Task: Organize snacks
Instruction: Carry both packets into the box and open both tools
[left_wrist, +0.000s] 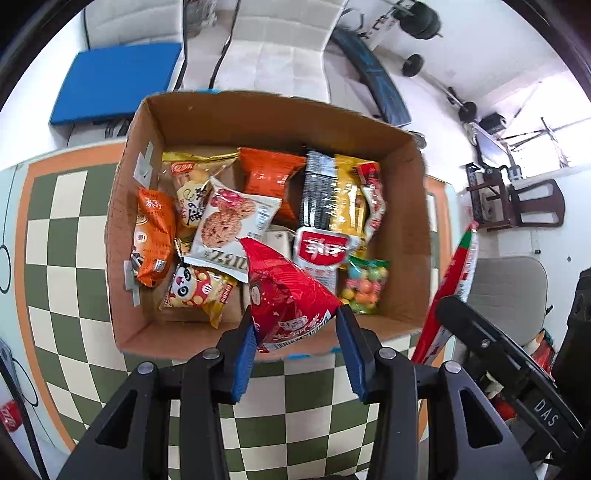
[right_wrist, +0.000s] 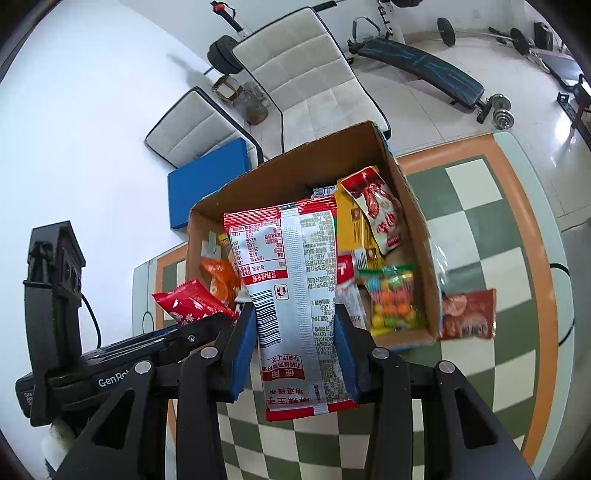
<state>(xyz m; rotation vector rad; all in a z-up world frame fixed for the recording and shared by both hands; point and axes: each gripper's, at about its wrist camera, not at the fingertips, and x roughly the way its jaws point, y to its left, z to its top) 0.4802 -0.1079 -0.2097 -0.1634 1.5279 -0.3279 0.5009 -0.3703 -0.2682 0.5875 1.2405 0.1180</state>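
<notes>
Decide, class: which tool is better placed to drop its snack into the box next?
Left, probably: the left tool holds its red packet over the cardboard box; the right tool's long packet hangs nearer the rim.

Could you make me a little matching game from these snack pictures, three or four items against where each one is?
Things:
1. red packet
2. red and silver packet
3. candy bag
4. reddish-brown packet

Places:
A. on the mat beside the box
B. in the right gripper
C. in the box's near corner
D. in the left gripper

Pairs: 1-D, 2-B, 3-C, 4-A
</notes>
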